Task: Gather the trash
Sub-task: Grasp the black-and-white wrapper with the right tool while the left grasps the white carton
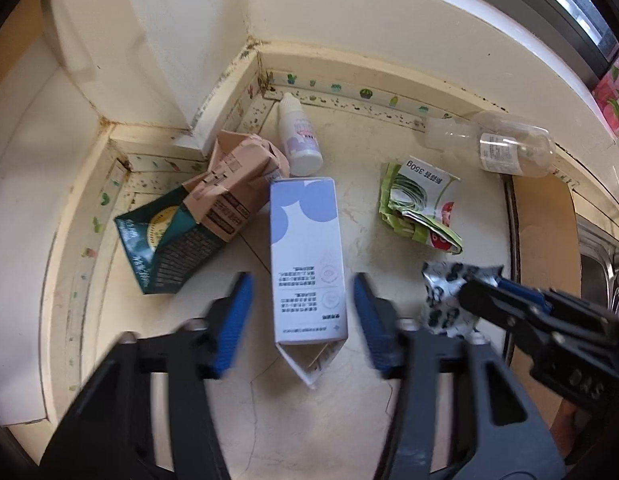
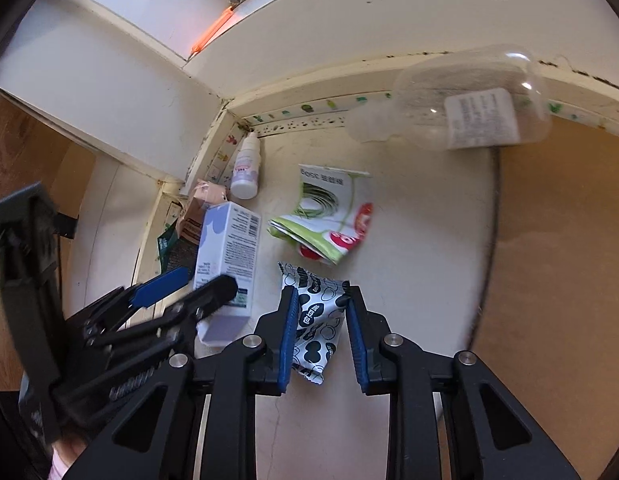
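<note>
A white and lilac box (image 1: 305, 248) lies flat on the pale counter (image 1: 349, 148), its near flap torn wide. My left gripper (image 1: 301, 316) straddles the box's near end, open, with a gap between each blue pad and the box. To the right, a crumpled black-and-white wrapper (image 2: 317, 320) sits between the blue pads of my right gripper (image 2: 322, 332), which is shut on it. In the left wrist view that right gripper (image 1: 481, 284) reaches in from the right onto the wrapper (image 1: 445, 296). In the right wrist view the left gripper (image 2: 207, 282) stands over the box (image 2: 229, 256).
More trash lies in the wall corner: a crushed brown carton (image 1: 233, 184), a dark green bag (image 1: 165, 248), a small white bottle (image 1: 301, 140), a green-and-white packet (image 1: 421, 208) and a clear plastic bottle (image 1: 497, 144). A brown board (image 1: 545, 232) and a steel sink (image 1: 601, 272) lie to the right.
</note>
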`<state>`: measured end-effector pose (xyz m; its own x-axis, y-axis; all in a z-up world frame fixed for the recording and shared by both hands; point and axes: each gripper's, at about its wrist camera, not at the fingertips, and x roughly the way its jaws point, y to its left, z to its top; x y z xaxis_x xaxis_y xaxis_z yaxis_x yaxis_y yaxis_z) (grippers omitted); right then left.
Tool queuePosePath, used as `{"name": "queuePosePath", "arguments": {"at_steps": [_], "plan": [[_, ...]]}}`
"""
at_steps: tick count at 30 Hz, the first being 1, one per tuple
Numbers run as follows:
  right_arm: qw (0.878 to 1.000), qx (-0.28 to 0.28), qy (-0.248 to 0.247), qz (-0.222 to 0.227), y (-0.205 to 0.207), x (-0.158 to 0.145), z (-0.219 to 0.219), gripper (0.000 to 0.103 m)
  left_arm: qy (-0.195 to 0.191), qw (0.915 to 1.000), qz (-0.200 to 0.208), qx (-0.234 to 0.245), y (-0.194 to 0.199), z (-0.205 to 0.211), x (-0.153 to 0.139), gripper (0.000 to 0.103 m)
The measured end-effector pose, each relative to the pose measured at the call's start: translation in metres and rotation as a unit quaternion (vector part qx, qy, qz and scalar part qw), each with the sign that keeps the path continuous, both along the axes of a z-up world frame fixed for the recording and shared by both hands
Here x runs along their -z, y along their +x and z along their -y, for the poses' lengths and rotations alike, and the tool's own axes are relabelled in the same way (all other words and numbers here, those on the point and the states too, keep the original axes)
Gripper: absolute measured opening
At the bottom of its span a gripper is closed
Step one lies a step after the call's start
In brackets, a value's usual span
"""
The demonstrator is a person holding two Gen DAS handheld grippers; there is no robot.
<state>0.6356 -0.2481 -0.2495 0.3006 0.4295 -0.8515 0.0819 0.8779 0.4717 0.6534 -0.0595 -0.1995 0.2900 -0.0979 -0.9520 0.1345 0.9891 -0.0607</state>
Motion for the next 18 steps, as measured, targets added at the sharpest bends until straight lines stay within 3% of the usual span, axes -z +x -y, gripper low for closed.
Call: {"name": "queuePosePath", "arguments": {"at_steps": [9, 18], "plan": [[1.000, 0.004, 0.003, 0.007, -0.029, -0.010, 0.007, 0.023, 0.003, 0.9996, 0.025, -0.008, -0.020, 0.005, -0.019, 0.031], [0.999, 0.002, 0.023, 0.032, -0.098, -0.061, -0.010, 0.023, 0.011, 0.9984, 0.051, 0.023, -0.112, 0.003, -0.074, 0.031]]}}
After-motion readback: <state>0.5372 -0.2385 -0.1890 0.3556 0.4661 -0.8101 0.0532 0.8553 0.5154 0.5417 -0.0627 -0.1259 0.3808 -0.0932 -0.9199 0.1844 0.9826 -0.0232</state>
